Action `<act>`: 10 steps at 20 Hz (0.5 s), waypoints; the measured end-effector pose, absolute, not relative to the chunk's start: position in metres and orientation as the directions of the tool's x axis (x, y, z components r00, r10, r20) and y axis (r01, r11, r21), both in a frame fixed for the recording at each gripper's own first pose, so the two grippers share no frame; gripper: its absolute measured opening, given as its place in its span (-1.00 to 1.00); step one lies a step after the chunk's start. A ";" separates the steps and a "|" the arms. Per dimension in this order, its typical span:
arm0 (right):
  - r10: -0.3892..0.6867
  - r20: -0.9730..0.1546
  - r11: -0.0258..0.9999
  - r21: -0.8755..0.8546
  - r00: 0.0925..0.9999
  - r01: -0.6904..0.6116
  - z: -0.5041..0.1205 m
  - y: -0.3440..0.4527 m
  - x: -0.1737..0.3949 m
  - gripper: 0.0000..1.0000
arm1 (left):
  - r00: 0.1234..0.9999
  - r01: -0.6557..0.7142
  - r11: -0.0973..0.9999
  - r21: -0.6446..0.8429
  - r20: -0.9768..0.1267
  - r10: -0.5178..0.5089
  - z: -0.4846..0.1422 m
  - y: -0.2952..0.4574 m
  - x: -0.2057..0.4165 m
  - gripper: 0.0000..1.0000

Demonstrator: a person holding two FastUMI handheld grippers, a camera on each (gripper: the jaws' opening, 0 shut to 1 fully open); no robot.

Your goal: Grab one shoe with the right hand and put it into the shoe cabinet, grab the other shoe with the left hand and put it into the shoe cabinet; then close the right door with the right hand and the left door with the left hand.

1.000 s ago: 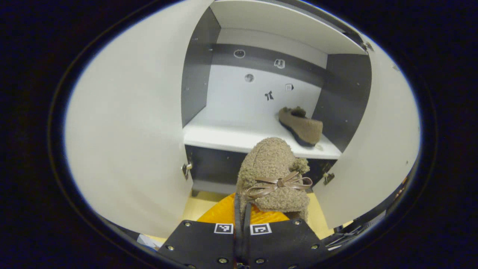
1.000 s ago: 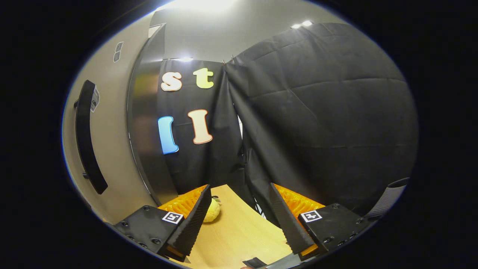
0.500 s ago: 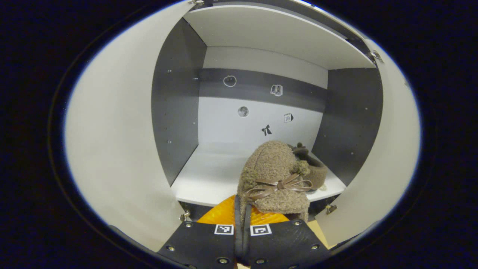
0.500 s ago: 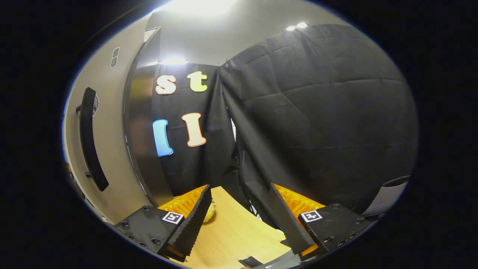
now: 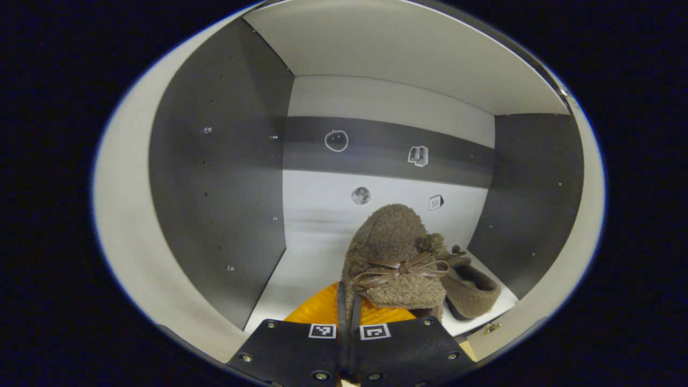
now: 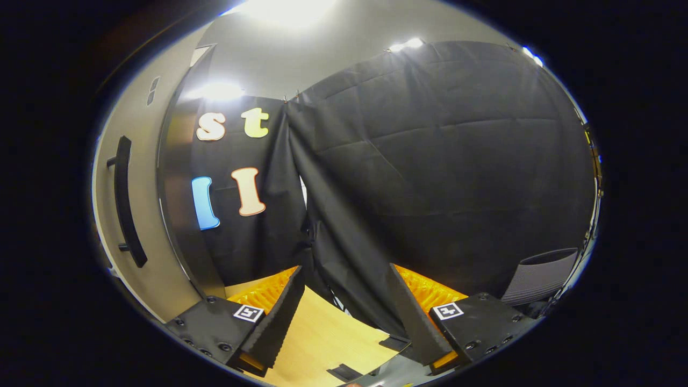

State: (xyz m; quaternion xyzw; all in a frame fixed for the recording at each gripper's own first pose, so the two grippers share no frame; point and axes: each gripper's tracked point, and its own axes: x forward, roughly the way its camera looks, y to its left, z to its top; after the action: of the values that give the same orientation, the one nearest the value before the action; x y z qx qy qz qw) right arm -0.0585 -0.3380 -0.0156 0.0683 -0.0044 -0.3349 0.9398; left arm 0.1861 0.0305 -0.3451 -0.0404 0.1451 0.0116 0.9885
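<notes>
In the left gripper view my left gripper [image 5: 348, 301] is shut on a fuzzy brown shoe [image 5: 392, 258] with a ribbon bow, held toe forward inside the cabinet's opening over the white shelf [image 5: 306, 263]. A second brown shoe [image 5: 473, 293] lies on that shelf at the right, partly hidden behind the held one. In the right gripper view my right gripper [image 6: 344, 312] stands open with nothing between its fingers, pointing at the black cloth. The cabinet's right door [image 6: 110, 215] with its black handle [image 6: 126, 201] is at the left of that view.
The cabinet's dark side walls [image 5: 215, 188] and white top panel [image 5: 398, 48] close in around the held shoe. Both door edges [image 5: 121, 215] frame the opening. A wooden floor [image 6: 328, 344] lies under my right gripper, and a grey bin [image 6: 540, 277] stands at its right.
My left gripper has carried the shoe forward into the cabinet, so the shelf and walls loom larger. My right gripper has turned slightly, shifting the door leftward in its view.
</notes>
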 end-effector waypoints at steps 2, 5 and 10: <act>-0.647 -0.051 0.752 0.120 0.761 0.648 -0.023 -0.339 -0.071 0.96 | 0.963 -0.040 0.997 -0.066 -0.269 0.021 -0.344 0.029 0.208 -0.98; -0.668 -0.067 0.730 0.136 0.742 0.670 -0.028 -0.335 -0.088 0.84 | 0.963 -0.013 0.996 -0.093 -0.269 -0.013 -0.350 0.014 0.226 -0.98; -0.701 -0.087 0.693 0.156 0.708 0.704 -0.036 -0.336 -0.113 0.84 | 0.960 0.023 0.992 -0.123 -0.275 -0.057 -0.367 -0.015 0.247 -0.98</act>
State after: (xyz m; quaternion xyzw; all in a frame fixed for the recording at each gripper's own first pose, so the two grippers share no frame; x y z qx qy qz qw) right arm -0.1134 -0.3360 -0.0358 0.0891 0.0103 -0.3818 0.9199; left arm 0.2469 -0.0147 -0.3669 -0.0593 0.1406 -0.0202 0.9881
